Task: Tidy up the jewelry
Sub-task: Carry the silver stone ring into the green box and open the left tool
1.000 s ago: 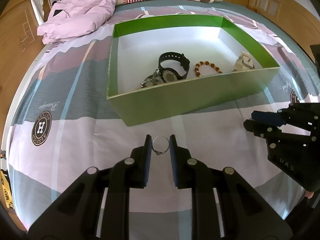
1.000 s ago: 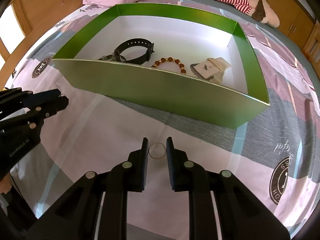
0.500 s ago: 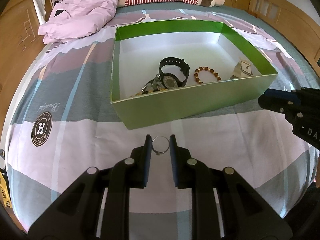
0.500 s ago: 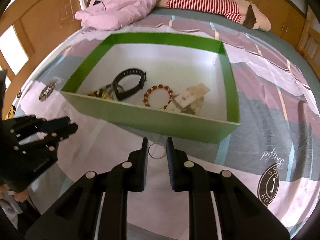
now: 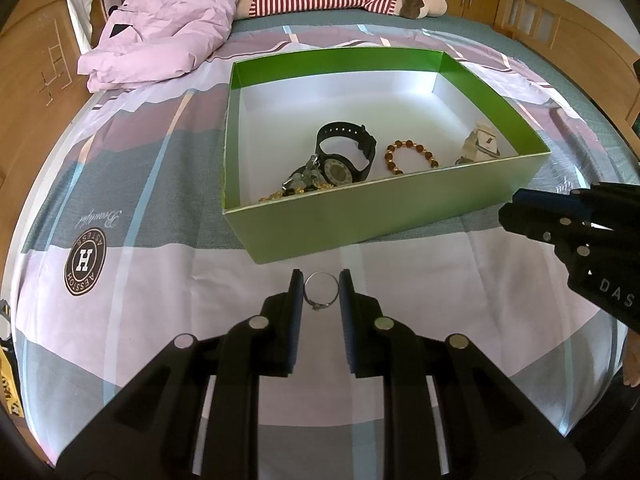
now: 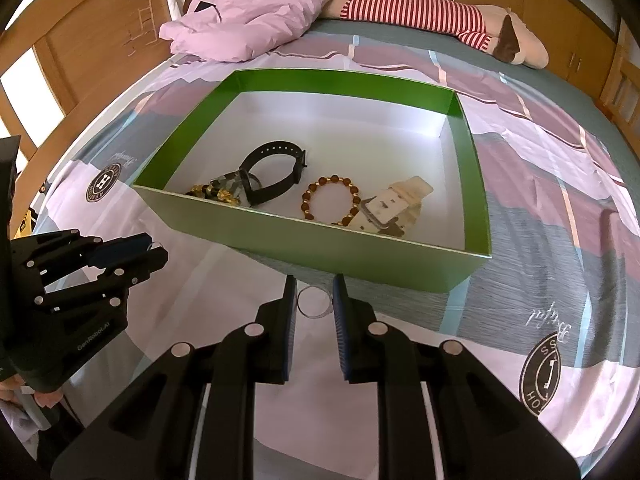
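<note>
The green box [image 5: 384,216] lies open on the bed [image 5: 128,184]; inside sit one black watch [image 5: 346,156], one cream watch [image 6: 394,204], one bead bracelet [image 5: 410,156] and a gold-and-silver tangle [image 5: 300,184]; outside, the left gripper [image 5: 320,292] clamps a silver ring [image 5: 320,294]; the right gripper [image 6: 314,300] clamps a clear ring [image 6: 314,302].

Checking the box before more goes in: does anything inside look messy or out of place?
Only the left end of the green box: a gold chain and a metal piece lie tangled against the black watch. The bead bracelet lies apart.
</note>
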### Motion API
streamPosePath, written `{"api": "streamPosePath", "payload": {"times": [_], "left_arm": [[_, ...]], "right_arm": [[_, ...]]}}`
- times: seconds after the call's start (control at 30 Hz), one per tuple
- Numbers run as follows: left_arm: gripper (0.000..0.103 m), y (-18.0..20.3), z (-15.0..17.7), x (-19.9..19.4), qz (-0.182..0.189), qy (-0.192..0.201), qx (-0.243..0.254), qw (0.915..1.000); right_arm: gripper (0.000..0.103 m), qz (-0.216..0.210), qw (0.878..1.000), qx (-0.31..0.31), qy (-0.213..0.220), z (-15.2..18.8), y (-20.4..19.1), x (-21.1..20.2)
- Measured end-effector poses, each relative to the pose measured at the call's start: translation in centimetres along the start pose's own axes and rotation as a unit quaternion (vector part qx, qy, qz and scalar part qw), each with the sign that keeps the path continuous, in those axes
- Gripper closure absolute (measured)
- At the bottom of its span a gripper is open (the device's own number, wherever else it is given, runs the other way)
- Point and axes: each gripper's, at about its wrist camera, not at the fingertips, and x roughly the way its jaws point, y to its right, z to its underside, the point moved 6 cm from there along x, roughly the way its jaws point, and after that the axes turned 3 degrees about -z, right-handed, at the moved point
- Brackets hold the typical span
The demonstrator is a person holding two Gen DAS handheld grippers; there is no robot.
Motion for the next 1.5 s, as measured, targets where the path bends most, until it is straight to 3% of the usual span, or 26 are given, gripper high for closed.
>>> {"api": "streamPosePath", "payload": {"times": [0.2, 0.3, 0.43, 0.6, 0.9, 1.2, 1.27, 1.37, 1.4, 1.5], "left_arm": [[0.085, 0.0, -0.6, -0.4, 0.000, 0.008, -0.002, 1.0000], [0.085, -0.1, -2.3, -1.4, -0.002, 0.030, -0.004, 0.9995], [0.085, -0.1, -5.7, -3.2, -0.005, 0.068, -0.004, 0.9977], [0.085, -0.3, -9.4, -3.2, -0.005, 0.088, -0.006, 0.9961], [0.085, -0.6, -9.7, 2.3, 0.005, 0.031, -0.021, 0.9993], [0.085, 0.0, -8.8, 2.7, 0.001, 0.026, -0.015, 0.9996], [0.084, 0.0, -8.7, 2.7, -0.001, 0.026, -0.012, 0.9996], [0.070, 0.1, -8.6, 2.6, -0.003, 0.027, -0.014, 0.9995], [0.060, 0.1, -8.6, 2.5, -0.005, 0.029, -0.016, 0.9994], [0.045, 0.1, -8.7, 2.2, -0.006, 0.034, -0.017, 0.9993]], "right_arm": [[0.085, -0.003, 1.000, -0.004, 0.001, -0.1, -0.3, 0.0], [0.085, -0.012, 1.000, -0.004, 0.015, -0.6, -0.4, -0.6], [0.085, -0.023, 0.998, -0.004, 0.060, -2.4, -0.3, -2.6], [0.085, -0.030, 0.994, 0.018, 0.103, -5.1, 0.6, -3.7], [0.085, -0.016, 0.996, 0.037, 0.075, -6.7, 2.3, 0.4], [0.085, -0.015, 0.998, 0.028, 0.048, -6.0, 1.5, 2.2], [0.081, -0.021, 0.998, 0.030, 0.044, -5.8, 1.3, 2.1], [0.078, -0.024, 0.998, 0.033, 0.045, -5.7, 1.5, 2.0], [0.076, -0.023, 0.998, 0.033, 0.045, -5.7, 1.5, 2.0], [0.053, -0.020, 0.998, 0.041, 0.052, -5.9, 1.8, 1.7]]}}
